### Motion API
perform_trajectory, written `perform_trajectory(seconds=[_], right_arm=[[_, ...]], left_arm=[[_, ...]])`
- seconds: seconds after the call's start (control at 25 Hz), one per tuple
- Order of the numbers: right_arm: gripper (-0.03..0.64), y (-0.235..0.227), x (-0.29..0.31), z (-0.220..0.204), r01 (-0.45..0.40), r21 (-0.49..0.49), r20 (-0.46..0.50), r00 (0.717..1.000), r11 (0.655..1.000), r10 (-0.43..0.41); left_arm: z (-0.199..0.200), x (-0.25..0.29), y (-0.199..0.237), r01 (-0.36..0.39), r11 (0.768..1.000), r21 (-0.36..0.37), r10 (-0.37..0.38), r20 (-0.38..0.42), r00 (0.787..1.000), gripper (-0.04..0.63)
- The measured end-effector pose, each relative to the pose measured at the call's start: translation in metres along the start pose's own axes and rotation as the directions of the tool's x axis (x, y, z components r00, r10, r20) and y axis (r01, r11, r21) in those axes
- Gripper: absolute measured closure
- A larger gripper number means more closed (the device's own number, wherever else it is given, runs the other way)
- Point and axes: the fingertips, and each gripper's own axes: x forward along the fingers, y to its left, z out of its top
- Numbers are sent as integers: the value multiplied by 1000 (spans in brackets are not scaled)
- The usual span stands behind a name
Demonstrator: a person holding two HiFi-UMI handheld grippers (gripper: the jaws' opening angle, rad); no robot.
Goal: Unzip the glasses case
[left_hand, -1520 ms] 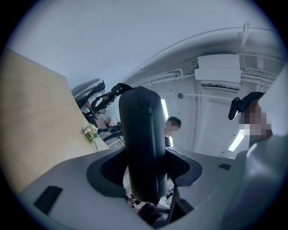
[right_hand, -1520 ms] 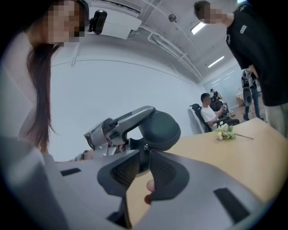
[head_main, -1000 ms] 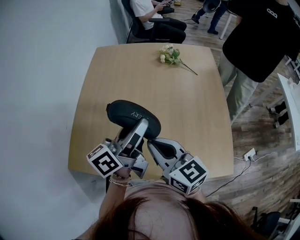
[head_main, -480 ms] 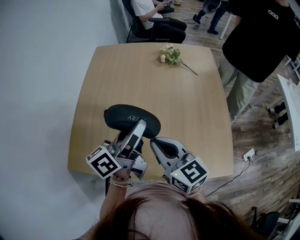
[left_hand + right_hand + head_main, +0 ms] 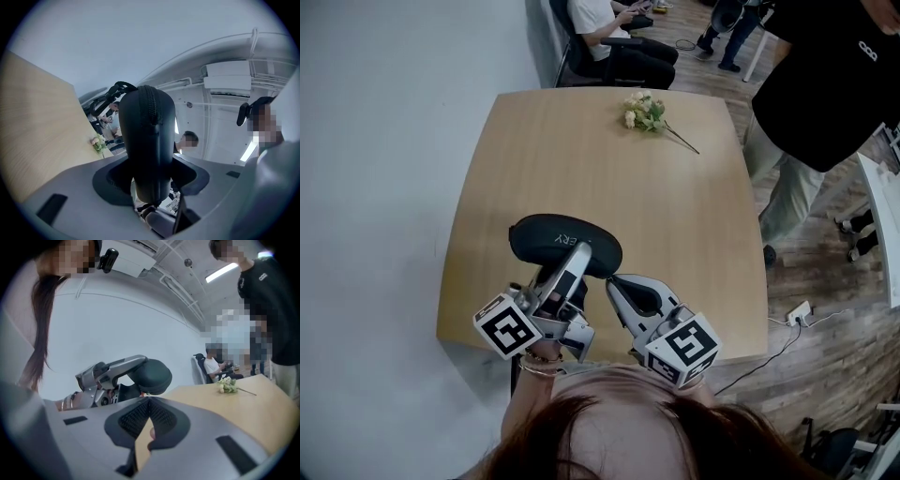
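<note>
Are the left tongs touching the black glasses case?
Touching. The left gripper view shows the glasses case squeezed between the left tongs, whose jaws have just been closing on its sides.

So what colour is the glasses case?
The glasses case is black, its zip too; clearest in the left gripper view.

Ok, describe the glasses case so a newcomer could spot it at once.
On the wooden table, look above the near edge, where the left gripper, its jaws having just closed in, clamps one end of the glasses case. It is a black oval zipped shell, unlike the pale flower sprig at the far edge.
</note>
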Motion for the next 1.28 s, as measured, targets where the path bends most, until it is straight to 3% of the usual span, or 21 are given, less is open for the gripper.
perform_trajectory(seconds=[0.56,1.28], right_arm=[[603,-11,-8,0,22,-6,5,1000,1000,-22],[603,-24,-10,-4,51,-31,-19,999,998,-51]], left_arm=[[-6,-1,-4,5,1000,9,-5,-26,1000,367],[-14,1,-2,-16,999,43,22,-121,992,370]])
